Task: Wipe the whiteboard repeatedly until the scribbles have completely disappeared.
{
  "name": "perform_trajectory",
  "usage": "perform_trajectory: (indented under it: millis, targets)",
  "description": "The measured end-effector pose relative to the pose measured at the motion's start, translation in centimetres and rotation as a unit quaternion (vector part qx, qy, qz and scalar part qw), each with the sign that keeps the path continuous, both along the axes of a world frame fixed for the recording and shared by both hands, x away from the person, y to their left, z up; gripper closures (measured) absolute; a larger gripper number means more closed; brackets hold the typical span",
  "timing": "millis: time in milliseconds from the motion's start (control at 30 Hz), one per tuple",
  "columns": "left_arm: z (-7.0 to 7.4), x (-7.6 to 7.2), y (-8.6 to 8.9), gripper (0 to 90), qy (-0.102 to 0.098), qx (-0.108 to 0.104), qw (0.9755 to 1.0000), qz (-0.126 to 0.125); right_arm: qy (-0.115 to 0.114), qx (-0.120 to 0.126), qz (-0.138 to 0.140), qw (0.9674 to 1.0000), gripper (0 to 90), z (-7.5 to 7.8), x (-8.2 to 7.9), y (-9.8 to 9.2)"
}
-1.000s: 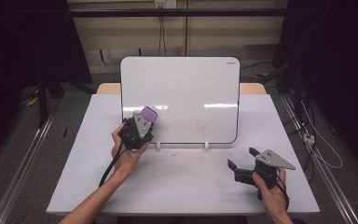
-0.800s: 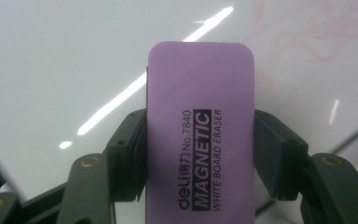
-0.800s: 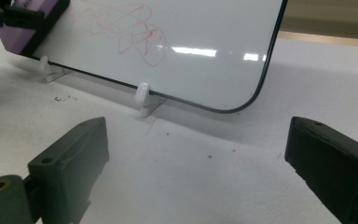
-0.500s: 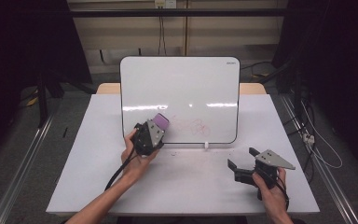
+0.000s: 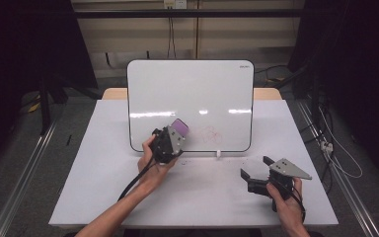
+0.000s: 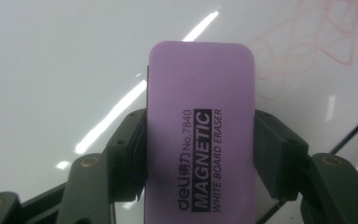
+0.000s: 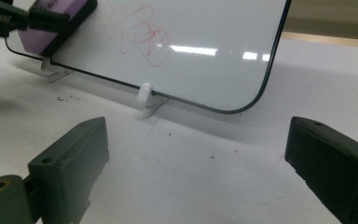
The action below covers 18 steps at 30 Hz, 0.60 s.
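Eraser point(image 5: 179, 128) clenched in left claw point(image 5: 173, 134), moved right toward red scribble point(image 5: 210, 133); right claw point(image 5: 254, 174) released, unmoved.

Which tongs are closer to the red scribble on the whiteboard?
Left. The left tongs hold the eraser just beside the red scribble; the right tongs rest open on the table, apart from the whiteboard.

Left tool point(image 5: 176, 132) with purple eraser point(image 5: 179, 128) moved right along the whiteboard point(image 5: 190, 94). Eraser now just left of the red scribble point(image 5: 211, 133).
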<state>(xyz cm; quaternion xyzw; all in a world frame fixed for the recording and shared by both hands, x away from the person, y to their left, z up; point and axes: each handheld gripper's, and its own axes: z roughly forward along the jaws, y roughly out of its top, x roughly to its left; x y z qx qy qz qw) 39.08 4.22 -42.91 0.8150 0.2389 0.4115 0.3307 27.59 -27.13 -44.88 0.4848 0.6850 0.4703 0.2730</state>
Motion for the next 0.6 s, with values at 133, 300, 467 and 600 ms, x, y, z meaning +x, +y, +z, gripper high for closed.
perform_trajectory:
  millis: [133,300,467,600]
  targets:
    - [0.2,0.3,0.3,41.3,0.013,-0.009,0.9998,-0.008,0.0,0.0,0.0,1.0,5.9,-0.1,0.0,-0.1]
    - [1.5,1.6,0.2,41.4,0.016,-0.021,0.9997,-0.001,0.0,-0.001,0.0,1.0,6.0,-0.1,0.1,-0.1]
    - [3.0,3.1,0.2,41.4,0.012,-0.043,0.9988,0.019,0.0,0.001,0.001,1.0,5.9,0.0,0.0,-0.1]
    - [2.4,2.4,-0.8,41.4,0.017,-0.038,0.999,0.012,0.0,0.003,-0.001,1.0,5.9,0.0,0.0,-0.2]
